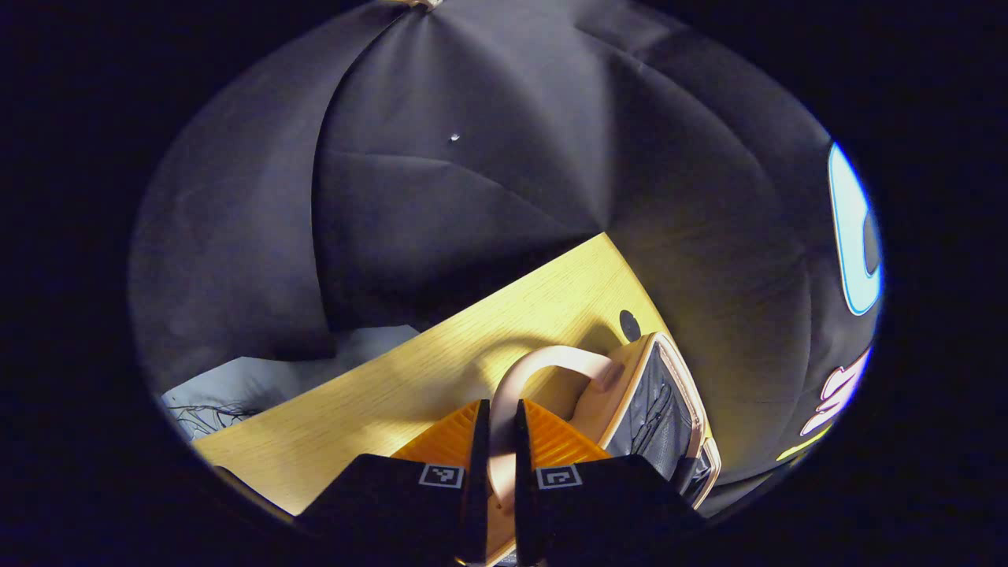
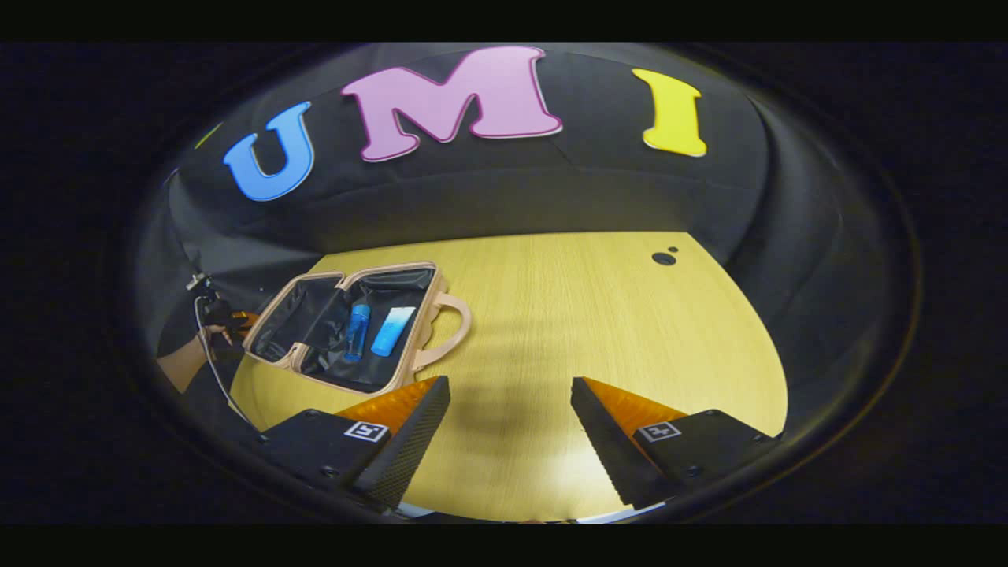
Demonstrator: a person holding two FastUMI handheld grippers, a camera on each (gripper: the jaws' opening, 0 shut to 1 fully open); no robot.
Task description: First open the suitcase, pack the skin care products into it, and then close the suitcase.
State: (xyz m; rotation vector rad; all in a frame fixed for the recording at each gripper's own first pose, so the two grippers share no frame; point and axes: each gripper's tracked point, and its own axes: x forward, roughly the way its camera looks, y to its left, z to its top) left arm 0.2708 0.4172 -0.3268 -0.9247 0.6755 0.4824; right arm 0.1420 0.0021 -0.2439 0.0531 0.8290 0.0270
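Observation:
The beige suitcase (image 2: 346, 331) lies open on the wooden table (image 2: 598, 331), its dark lining showing. Inside it rest a blue bottle (image 2: 357, 331) and a light blue tube (image 2: 392, 330). One beige handle (image 2: 455, 327) sticks out on the side toward my right gripper. My right gripper (image 2: 510, 417) hangs open over bare table, to the right of the case. In the left gripper view my left gripper (image 1: 500, 449) is shut on the other beige handle (image 1: 551, 358), with the case's rim and lining (image 1: 657, 409) just beyond. From the right gripper view, that left gripper (image 2: 228, 319) sits at the case's far-left edge.
A hand and forearm (image 2: 185, 358) hold the left gripper, with a cable hanging below. A dark round hole (image 2: 664, 258) marks the table's far right part. Black cloth walls close the table in on the far sides; pale floor with wires (image 1: 236, 394) lies past the table's left edge.

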